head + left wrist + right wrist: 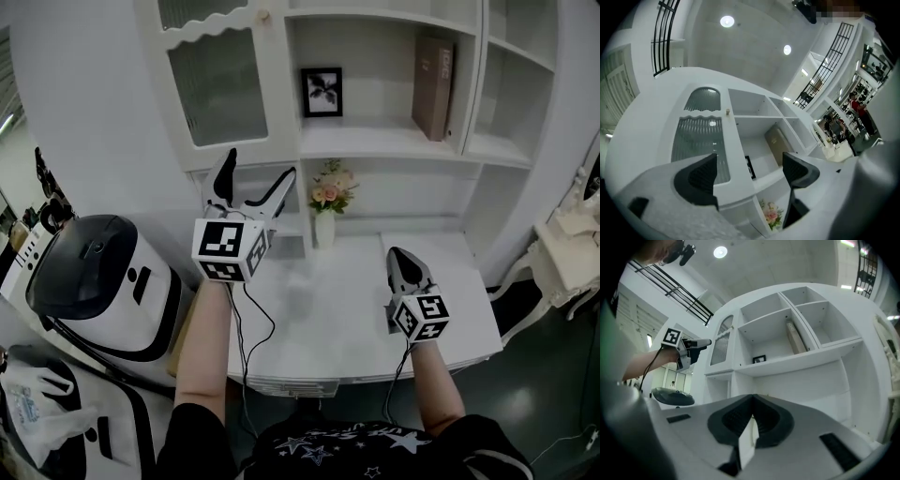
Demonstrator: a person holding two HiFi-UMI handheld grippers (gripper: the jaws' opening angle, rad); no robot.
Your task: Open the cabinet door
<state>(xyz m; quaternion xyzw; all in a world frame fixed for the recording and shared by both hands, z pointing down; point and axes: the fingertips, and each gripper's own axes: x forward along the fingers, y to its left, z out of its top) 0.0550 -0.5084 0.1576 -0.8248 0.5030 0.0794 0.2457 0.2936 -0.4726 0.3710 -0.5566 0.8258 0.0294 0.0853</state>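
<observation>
The white cabinet's glass door (220, 84) is shut at the upper left, with a small round knob (265, 16) near its top right corner. My left gripper (261, 164) is raised just below the door's lower right corner, open and empty. In the left gripper view the ribbed glass door (696, 140) and the knob (727, 111) lie ahead, and the door's right stile shows between the jaws of the left gripper (750, 171). My right gripper (397, 255) hovers low over the desk, shut on nothing. The right gripper (751, 408) faces the open shelves.
Open shelves hold a framed picture (322, 91) and a brown book (433, 86). A flower vase (327, 202) stands at the back of the white desk (328, 319). A black-and-white machine (103, 281) stands left of the desk. A white chair (562, 253) is at the right.
</observation>
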